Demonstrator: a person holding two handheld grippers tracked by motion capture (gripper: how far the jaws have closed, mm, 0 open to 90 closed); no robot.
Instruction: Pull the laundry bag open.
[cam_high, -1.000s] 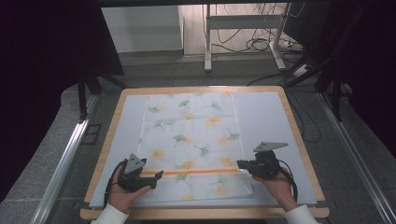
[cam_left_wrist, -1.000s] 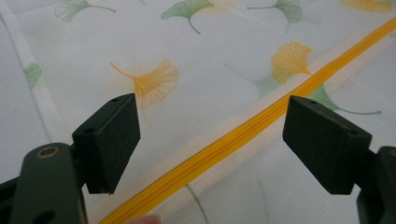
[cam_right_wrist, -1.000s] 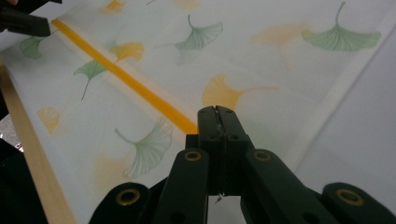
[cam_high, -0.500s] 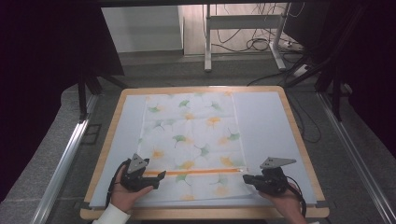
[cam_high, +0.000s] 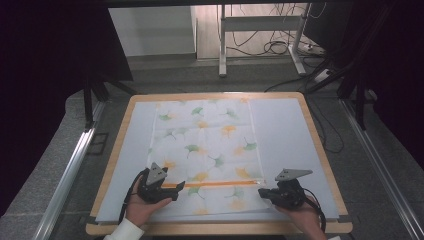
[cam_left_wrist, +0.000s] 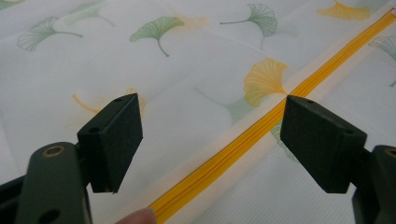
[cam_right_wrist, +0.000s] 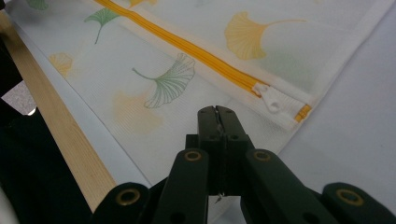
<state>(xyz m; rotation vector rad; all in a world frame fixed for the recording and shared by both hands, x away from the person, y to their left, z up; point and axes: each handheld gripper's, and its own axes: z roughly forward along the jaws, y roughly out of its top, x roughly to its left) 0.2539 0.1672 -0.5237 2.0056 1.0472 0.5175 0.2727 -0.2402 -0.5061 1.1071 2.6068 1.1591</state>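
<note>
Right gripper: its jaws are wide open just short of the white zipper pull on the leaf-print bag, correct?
Not quite. The right gripper has its jaws shut, pads pressed together with nothing between them, as the right gripper view shows. It does sit just short of the white zipper pull on the leaf-print bag.

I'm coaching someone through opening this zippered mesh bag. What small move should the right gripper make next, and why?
Probably ease the right gripper forward and open its jaws around the white zipper pull. They are shut on nothing, just short of the pull, which lies flat at the end of the orange zipper. The left gripper is open over the zipper's other end, placed to hold the mesh bag down.
</note>
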